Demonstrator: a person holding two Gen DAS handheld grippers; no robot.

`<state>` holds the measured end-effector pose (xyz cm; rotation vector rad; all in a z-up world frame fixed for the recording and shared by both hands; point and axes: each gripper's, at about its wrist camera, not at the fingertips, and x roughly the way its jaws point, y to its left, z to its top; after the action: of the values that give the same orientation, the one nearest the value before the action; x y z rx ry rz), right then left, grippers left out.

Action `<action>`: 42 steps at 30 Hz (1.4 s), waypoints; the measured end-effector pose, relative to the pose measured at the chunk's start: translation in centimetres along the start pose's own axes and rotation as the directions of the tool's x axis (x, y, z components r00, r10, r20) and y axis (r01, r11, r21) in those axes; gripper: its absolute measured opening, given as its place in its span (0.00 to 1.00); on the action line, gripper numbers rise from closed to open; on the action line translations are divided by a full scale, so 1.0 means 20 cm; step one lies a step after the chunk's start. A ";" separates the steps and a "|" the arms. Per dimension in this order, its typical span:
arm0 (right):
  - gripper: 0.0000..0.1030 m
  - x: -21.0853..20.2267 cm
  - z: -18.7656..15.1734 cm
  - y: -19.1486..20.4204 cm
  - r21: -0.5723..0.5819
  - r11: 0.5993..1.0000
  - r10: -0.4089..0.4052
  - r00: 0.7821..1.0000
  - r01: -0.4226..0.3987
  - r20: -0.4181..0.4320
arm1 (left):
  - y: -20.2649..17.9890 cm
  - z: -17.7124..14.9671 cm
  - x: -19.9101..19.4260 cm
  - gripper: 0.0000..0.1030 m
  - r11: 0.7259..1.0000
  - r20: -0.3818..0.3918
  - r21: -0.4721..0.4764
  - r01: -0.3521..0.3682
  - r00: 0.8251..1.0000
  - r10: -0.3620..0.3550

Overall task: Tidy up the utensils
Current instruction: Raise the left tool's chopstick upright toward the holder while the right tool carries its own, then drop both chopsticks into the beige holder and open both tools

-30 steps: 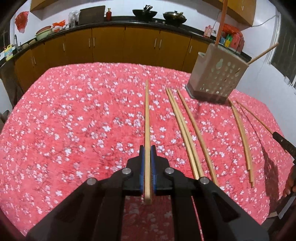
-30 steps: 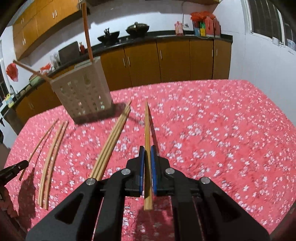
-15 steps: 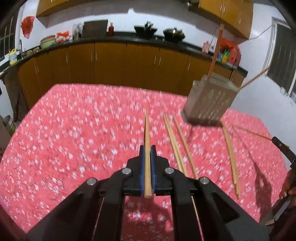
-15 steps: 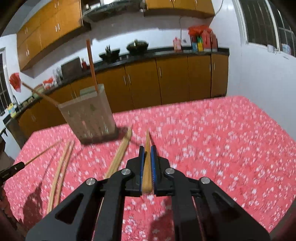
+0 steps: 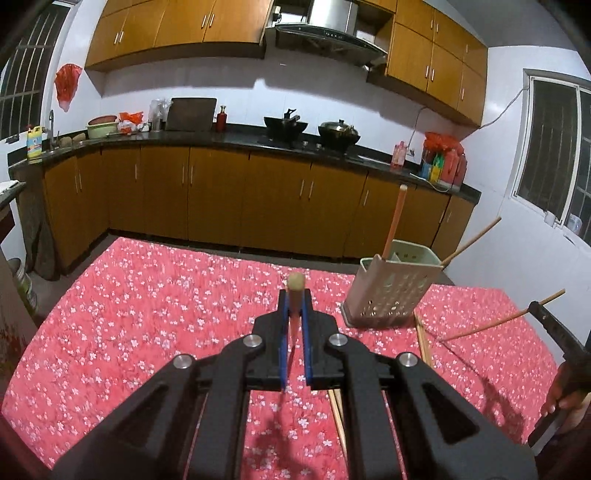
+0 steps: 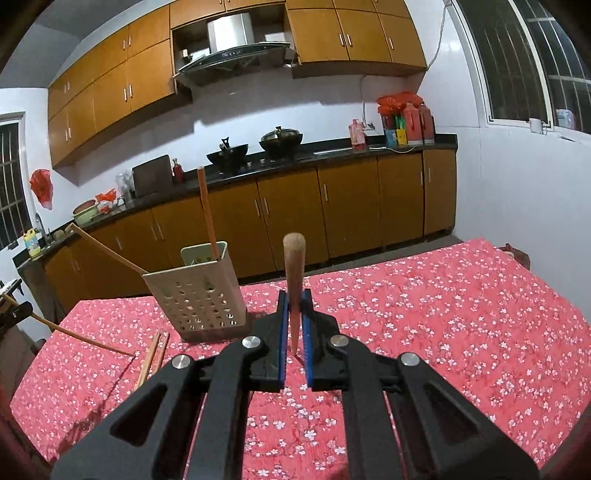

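two chopsticks in perforated holder

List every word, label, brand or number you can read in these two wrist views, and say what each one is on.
None can be read.
Yellow bottle by the sink: its label is too blurred to read.
Red and coloured containers at the counter's end: any print is too small to read.
Range hood: no legible marking.
Utensil holder and tablecloth: holes and a flower pattern only, no text.

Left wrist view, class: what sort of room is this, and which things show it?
A home kitchen, most likely: a range hood over woks on a dark counter, with wooden cabinets below.
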<state>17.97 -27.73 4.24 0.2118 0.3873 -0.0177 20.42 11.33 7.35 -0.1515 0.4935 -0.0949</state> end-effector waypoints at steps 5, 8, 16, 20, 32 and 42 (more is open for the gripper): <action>0.07 -0.02 0.04 0.01 -0.005 1.000 0.002 1.000 -0.002 0.016 | -0.02 0.04 -0.01 0.07 1.000 0.010 0.008 0.016 1.000 -0.016; 0.07 -0.06 0.13 0.03 0.002 1.000 0.030 0.999 -0.030 0.044 | -0.06 0.09 -0.05 0.07 0.998 0.025 0.030 0.054 0.998 -0.055; 0.07 -0.20 0.38 0.13 0.009 0.988 0.153 0.976 -0.157 0.154 | -0.22 0.29 -0.16 0.07 0.977 0.062 0.073 0.199 0.977 -0.204; 0.07 -0.22 0.47 0.21 -0.001 0.981 0.189 0.958 -0.193 0.217 | -0.32 0.36 -0.18 0.07 0.963 0.086 0.092 0.253 0.962 -0.261; 0.07 -0.03 0.58 0.37 -0.030 0.982 0.186 0.919 -0.187 0.347 | -0.51 0.58 -0.05 0.07 0.976 0.230 0.091 0.200 0.949 -0.216; 0.07 0.24 0.52 0.45 -0.078 0.986 0.162 0.941 -0.145 0.299 | -0.50 0.54 0.21 0.07 0.980 0.189 0.078 0.183 0.962 -0.195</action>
<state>26.86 -20.88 13.61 0.1806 0.0621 0.1128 28.63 2.33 16.44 -0.1475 0.2781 -0.2789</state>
